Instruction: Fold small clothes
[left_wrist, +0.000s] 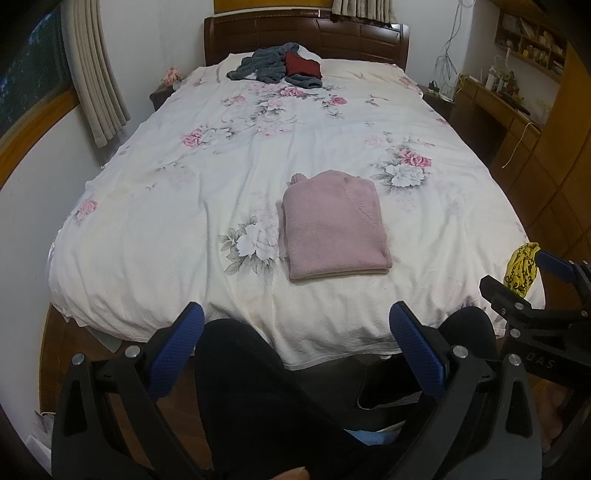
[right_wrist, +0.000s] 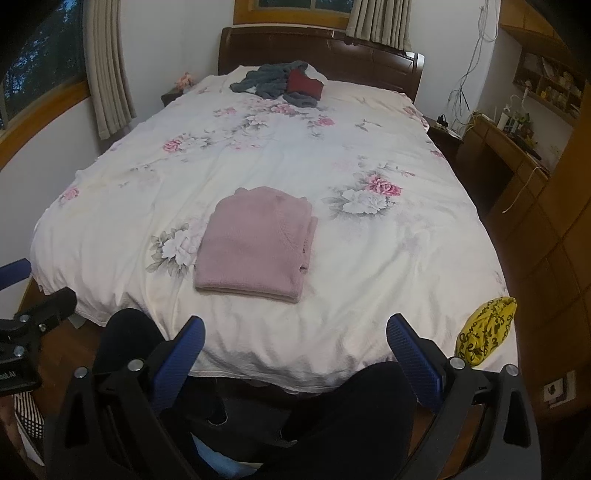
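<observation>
Floral bed (left_wrist: 207, 206) carries a folded pink sweater (left_wrist: 332, 229) mid-frame; left claw (left_wrist: 295, 354) and right claw (right_wrist: 295, 362) gape wide, empty.

home bedroom | floral-sheeted bed (left_wrist: 221, 192) | wooden headboard (left_wrist: 306, 37) | curtains (left_wrist: 96, 74)

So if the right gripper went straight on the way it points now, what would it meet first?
The right gripper, open and empty, points over the foot of the bed. Most likely it would meet the floral bedspread first, then the folded pink sweater beyond, though depth is unclear.
</observation>
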